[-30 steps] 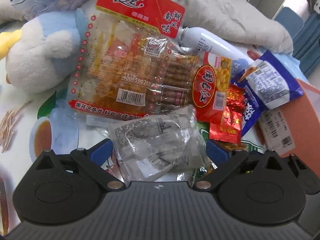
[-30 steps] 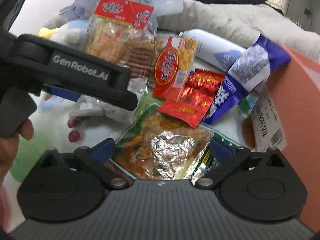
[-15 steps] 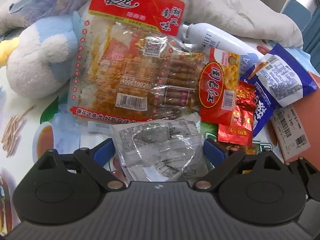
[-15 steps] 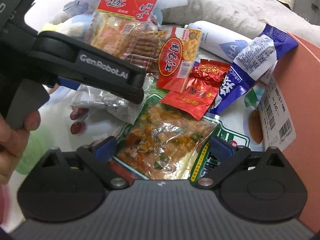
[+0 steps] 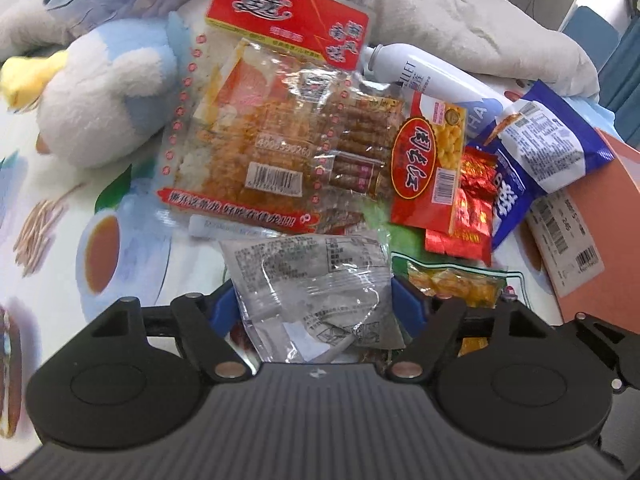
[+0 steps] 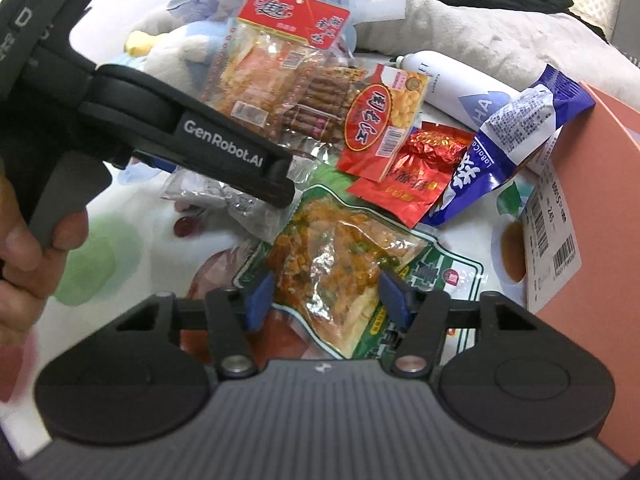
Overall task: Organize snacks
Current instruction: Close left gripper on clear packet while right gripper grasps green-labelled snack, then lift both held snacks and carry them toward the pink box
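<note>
Snack packets lie in a heap on the patterned tablecloth. My left gripper [image 5: 312,308] has its blue fingers on either side of a clear silver packet [image 5: 316,280]; the jaws stand wide with the packet between them. My right gripper [image 6: 326,296] straddles a green-edged packet of orange pieces [image 6: 340,256], its jaws narrower than before and close to the packet's sides. Beyond lie a large red-topped packet [image 5: 276,120], a red-and-yellow corn packet [image 5: 428,168], a red foil packet [image 5: 468,216] and a blue packet [image 5: 540,160].
A blue and white plush toy [image 5: 100,96] sits at the left. A white bottle [image 5: 424,76] and a grey cloth [image 5: 460,20] lie behind the heap. An orange box [image 6: 592,208] with a barcode label stands at the right. The left gripper's body [image 6: 180,136] crosses the right view.
Both grippers have moved forward over their packets. The right gripper's jaws have closed in toward the orange packet's sides. The left jaws have narrowed slightly around the silver packet.
</note>
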The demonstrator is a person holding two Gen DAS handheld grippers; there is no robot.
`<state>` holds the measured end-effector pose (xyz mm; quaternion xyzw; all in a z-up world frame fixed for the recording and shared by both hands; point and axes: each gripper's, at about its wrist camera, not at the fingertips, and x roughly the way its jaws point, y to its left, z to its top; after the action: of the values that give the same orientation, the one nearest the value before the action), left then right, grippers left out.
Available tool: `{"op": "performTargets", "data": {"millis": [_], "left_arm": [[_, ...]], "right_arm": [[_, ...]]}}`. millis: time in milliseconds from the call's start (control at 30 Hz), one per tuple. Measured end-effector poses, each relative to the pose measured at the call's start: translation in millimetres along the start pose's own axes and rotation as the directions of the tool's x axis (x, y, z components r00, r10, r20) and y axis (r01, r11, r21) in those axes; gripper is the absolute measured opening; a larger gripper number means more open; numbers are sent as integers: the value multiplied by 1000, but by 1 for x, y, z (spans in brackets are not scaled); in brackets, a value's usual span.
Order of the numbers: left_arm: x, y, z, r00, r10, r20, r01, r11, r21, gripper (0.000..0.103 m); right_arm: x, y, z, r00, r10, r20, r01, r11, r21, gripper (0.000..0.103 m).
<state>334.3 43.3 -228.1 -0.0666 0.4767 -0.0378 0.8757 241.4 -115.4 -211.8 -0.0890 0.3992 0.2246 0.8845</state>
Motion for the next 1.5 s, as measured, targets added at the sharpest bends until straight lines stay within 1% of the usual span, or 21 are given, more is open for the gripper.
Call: {"op": "performTargets", "data": {"millis": [200, 467, 600, 800, 933, 1033, 1200, 1267, 1333, 1400, 1500], "left_arm": [[-23, 6, -25, 1000, -12, -1, 12, 1000, -26, 81], [-59, 10, -66, 1000, -27, -10, 26, 998, -61, 80], [-76, 7, -85, 1000, -23, -4, 23, 997, -73, 80], [-99, 2, -112, 1000, -23, -1, 23, 997, -77, 80], [-114, -2, -123, 1000, -18, 1, 18, 996, -85, 80], [-123, -7, -128, 1000, -15, 11, 16, 996, -85, 80], [-132, -11, -132, 1000, -5, 21, 7, 994, -106, 80], [-141, -10, -131, 999, -4, 45, 10, 991, -132, 80], [-150, -9, -131, 998, -3, 61, 12, 988, -153, 81], [-155, -8, -130, 998, -10, 62, 20, 986, -168, 81], [-165, -10, -128, 998, -19, 63, 29, 987, -160, 81]], "right_arm": [[-19, 16, -15, 1000, 5, -10, -6, 999, -42, 38], [-47, 33, -35, 1000, 6, -24, -7, 999, -51, 29], [-65, 37, -49, 1000, -5, -23, 4, 1000, -23, 24], [-86, 37, -64, 999, -24, -32, 24, 1000, -2, 20], [-100, 32, -70, 999, -25, -39, 27, 999, 39, 18], [-110, 32, -73, 999, -30, -39, 31, 999, 44, 17], [-123, 27, -72, 1000, -21, -23, 22, 997, 69, 17], [-129, 25, -70, 1000, -21, -13, 22, 996, 81, 17], [-136, 21, -65, 1000, 1, 3, -1, 995, 103, 17], [-143, 20, -62, 1000, 6, 19, -8, 993, 118, 17], [-153, 21, -55, 999, -2, 41, -3, 993, 117, 17]]}}
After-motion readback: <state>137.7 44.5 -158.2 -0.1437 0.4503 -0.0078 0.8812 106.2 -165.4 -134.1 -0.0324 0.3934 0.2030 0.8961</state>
